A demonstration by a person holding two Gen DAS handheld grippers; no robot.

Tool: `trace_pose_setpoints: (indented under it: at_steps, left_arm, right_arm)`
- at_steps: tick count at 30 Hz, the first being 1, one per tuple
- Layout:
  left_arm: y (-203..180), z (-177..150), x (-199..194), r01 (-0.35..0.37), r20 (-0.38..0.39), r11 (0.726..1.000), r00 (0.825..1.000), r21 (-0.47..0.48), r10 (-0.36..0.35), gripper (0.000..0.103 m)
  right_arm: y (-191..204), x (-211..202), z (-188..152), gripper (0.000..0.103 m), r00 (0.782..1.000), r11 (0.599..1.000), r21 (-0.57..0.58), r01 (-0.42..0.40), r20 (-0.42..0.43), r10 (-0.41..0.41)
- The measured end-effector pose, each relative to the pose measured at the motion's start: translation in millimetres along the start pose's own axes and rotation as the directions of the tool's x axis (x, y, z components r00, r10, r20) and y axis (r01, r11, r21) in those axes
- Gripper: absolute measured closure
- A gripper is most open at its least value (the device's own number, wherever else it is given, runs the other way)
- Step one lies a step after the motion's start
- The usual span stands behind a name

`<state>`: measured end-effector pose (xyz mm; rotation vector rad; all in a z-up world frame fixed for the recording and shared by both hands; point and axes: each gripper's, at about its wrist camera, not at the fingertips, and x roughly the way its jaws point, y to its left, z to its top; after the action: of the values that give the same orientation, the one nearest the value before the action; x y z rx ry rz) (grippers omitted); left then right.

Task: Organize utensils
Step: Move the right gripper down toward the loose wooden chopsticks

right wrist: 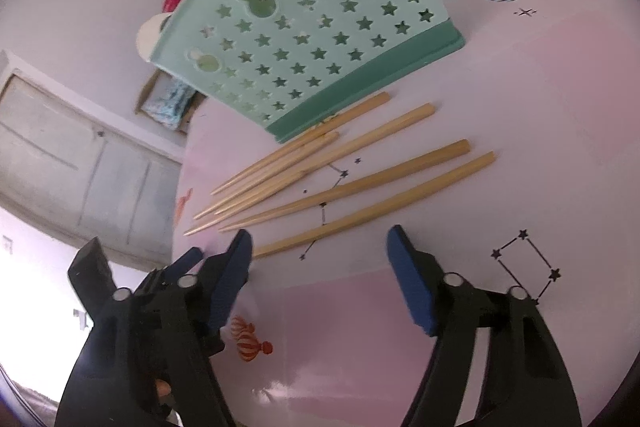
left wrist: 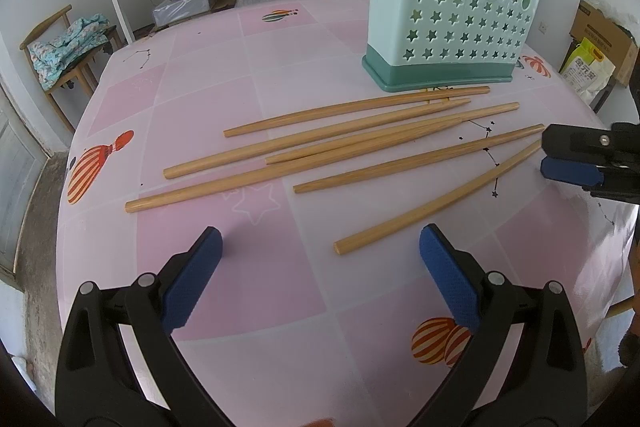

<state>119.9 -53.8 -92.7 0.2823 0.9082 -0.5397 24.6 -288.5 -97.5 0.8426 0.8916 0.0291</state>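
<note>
Two grippers | left gripper [left wrist: 320,255] wide open, empty | right gripper [right wrist: 320,247] open, nearest chopstick [right wrist: 376,205] unheld

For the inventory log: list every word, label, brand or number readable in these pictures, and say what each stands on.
Nothing can be read with certainty.
Yellow-and-white bag beside the table: large printed characters, too blurred to quote.
Cardboard box behind the bag: printed lines, too small to read.
Utensil holder: only star cut-outs, no text.
Tablecloth: balloon and constellation drawings, no words.
Chopsticks: unmarked.
</note>
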Motion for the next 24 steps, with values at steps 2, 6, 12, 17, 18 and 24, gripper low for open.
trace_pose_setpoints:
  at_steps: [2,6,12,17,18,24]
  left_arm:
    - [0,0,0,0.002,0.000,1.000,1.000,0.004,-0.002,0.008]
    - [1,-3,-2,0.016,0.003,1.000,1.000,0.015,-0.016,0.008]
    - [6,-4,-5,0.033,0.011,0.999,0.999,0.004,-0.033,0.008]
    - [15,-4,-8,0.062,0.026,0.997,0.998,-0.036,-0.061,0.008]
    - [17,-4,-9,0.066,0.028,0.997,0.998,-0.042,-0.065,0.009]
    - [30,-8,-20,0.111,0.075,0.989,0.992,-0.097,-0.104,0.019]
  right_arm:
    - [0,0,2,0.046,0.999,0.999,0.022,0.036,0.001,-0.036]
    - [5,4,9,0.052,0.993,0.992,0.039,0.117,0.005,-0.117]
    - [29,19,13,0.059,0.954,0.955,-0.025,0.296,0.052,-0.295]
    - [43,28,9,0.069,0.909,0.904,-0.105,0.415,0.096,-0.406]
    - [45,28,8,0.070,0.903,0.897,-0.112,0.427,0.100,-0.418]
    - [46,31,6,0.076,0.896,0.887,-0.133,0.443,0.111,-0.431]
